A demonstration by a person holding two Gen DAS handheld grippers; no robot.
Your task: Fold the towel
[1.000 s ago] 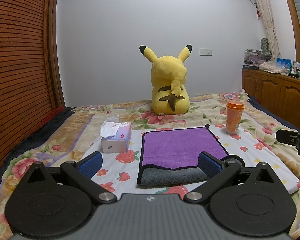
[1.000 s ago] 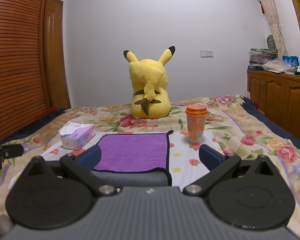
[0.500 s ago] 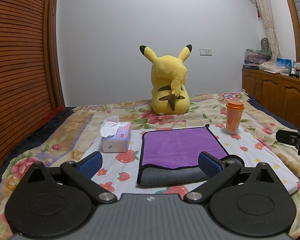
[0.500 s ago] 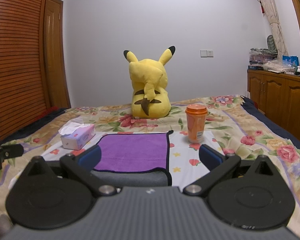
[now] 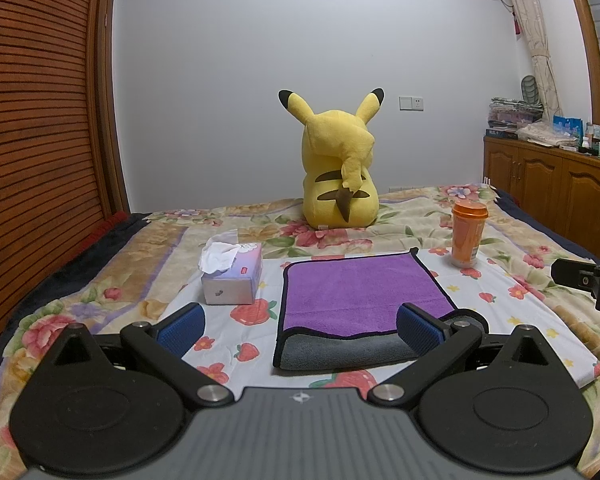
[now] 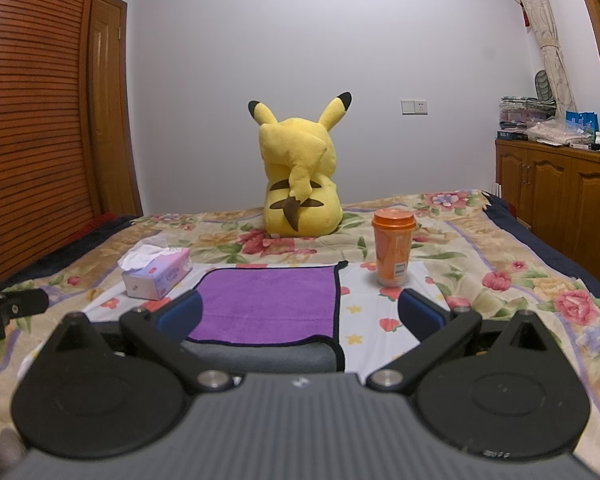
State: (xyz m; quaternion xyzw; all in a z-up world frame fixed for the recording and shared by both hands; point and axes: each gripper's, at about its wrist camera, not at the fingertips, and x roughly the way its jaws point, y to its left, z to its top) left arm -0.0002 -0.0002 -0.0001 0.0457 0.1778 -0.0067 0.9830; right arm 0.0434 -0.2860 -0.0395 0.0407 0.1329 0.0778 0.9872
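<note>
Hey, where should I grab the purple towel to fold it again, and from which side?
Probably the purple towel by its near corners, coming low from the front: it lies flat, and its thick grey near edge faces both open grippers, left gripper and right gripper.

Towel (image 5: 360, 292): purple face up, grey underside folded over along its near edge, black piping. Lies flat, mid-bed (image 5: 520, 312), near the front edge.

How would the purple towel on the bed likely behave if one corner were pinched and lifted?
The purple towel would probably drape limply rather than hold its shape: it lies flat, with a soft rolled fold at its near edge. Its plush pile suggests it is grippy, not slippery. It looks light, so it may drag across the bedsheet.
</note>
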